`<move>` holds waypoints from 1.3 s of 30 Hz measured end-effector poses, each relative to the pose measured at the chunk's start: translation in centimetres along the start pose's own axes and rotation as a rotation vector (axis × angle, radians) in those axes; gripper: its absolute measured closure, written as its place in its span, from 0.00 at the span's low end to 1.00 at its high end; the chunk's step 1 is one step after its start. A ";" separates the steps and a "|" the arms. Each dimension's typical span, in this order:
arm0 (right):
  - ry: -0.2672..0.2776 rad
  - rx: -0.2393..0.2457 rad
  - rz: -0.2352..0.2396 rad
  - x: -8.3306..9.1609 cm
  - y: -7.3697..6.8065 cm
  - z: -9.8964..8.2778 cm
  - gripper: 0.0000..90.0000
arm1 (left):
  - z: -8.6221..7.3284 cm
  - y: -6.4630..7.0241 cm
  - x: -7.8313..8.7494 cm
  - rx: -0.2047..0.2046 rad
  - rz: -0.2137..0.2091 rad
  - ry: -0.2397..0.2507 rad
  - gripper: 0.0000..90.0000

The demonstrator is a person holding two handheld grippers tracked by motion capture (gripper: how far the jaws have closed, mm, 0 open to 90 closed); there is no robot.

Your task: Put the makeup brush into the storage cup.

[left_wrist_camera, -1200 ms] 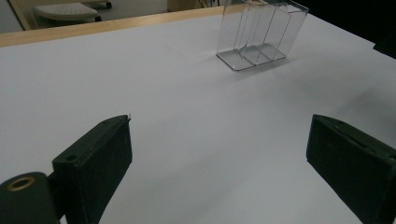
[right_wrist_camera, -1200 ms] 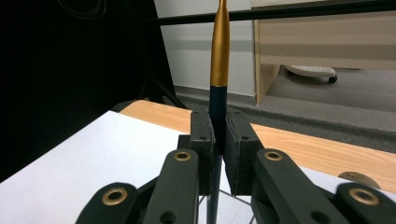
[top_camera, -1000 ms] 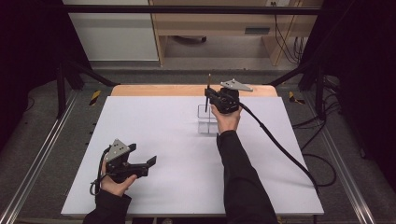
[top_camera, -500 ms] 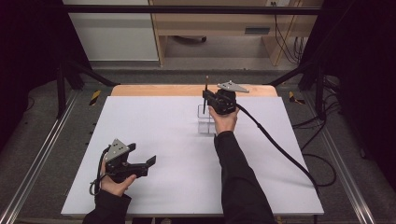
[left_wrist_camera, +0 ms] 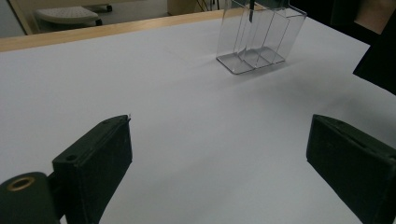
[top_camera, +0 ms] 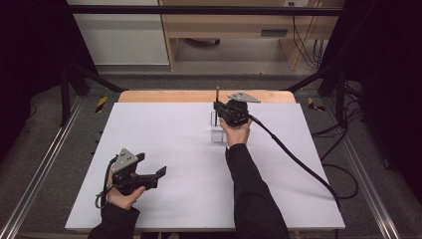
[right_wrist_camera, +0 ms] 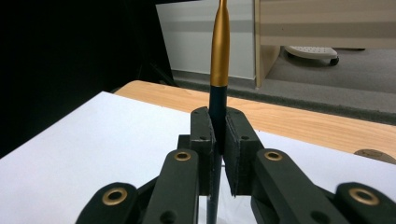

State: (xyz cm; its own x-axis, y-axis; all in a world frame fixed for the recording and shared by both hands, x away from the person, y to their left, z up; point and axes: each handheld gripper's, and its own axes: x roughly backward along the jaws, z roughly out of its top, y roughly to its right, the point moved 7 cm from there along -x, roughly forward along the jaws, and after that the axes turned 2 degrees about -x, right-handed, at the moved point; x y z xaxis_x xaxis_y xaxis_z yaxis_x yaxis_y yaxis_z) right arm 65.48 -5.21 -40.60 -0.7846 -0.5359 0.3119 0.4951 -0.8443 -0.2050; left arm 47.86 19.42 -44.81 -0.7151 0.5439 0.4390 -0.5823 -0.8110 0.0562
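Right hand-held gripper [top_camera: 217, 105]: held at the far side of the counter, its black jaws clamped tight on a slim pen with a dark barrel and a gold, tapering upper part [right_wrist_camera: 219, 51].
Pen: stood upright between the jaws in the right gripper view, gold end up, dark barrel running down past the pads; in the high view its tip rose above the gripper, and its lower end was over the clear holder.
Clear acrylic holder with three upright compartments [left_wrist_camera: 258, 37]: stood on the white sheet near the far edge, just under and beside the right gripper; in the left gripper view a dark pen end hung inside the top of one of the compartments, though which one could not be told for sure.
Left hand-held gripper [top_camera: 158, 174]: held in the person's left hand [top_camera: 119, 194] low over the near left part of the counter, jaws wide apart with nothing between them, pointed across the sheet toward the holder and well apart from it.
Counter [top_camera: 164, 124]: covered with a plain white sheet, a strip of light wood showing along its far edge.
Cable [top_camera: 293, 157]: black, trailing from the right gripper across the sheet and off the right side.
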 end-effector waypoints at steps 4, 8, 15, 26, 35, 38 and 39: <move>-0.009 -0.002 -0.006 -0.1 0.1 -0.4 0.93 | 0.0 0.1 0.0 -0.003 -0.001 -0.002 0.07; -0.022 -0.007 -0.014 -0.2 0.3 -1.0 0.93 | 0.0 0.1 -0.1 -0.006 0.000 -0.005 0.07; -0.049 0.001 -0.022 -0.7 0.2 -2.1 0.93 | -0.1 0.1 -0.1 -0.005 0.001 -0.004 0.07; -0.067 -0.016 -0.035 -0.7 0.7 -3.4 0.93 | -0.1 0.1 -0.1 -0.007 0.004 -0.005 0.07; -0.090 -0.002 -0.044 -0.7 0.7 -3.9 0.93 | -0.1 0.1 -0.2 -0.007 0.004 -0.008 0.07; -0.097 0.001 -0.045 -0.7 0.6 -4.1 0.92 | -0.2 0.1 -0.3 -0.009 0.005 -0.011 0.07; -0.101 -0.001 -0.043 -0.6 0.5 -4.2 0.92 | -0.2 0.1 -0.3 -0.009 0.006 -0.011 0.07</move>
State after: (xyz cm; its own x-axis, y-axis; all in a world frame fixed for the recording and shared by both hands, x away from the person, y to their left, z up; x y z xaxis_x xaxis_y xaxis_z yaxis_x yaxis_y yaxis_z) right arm 64.68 -5.30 -44.82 -0.7637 -0.4970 0.4120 0.4615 -0.8666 -0.1899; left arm 47.92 19.24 -45.08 -0.7142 0.5369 0.4491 -0.5817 -0.8121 0.0459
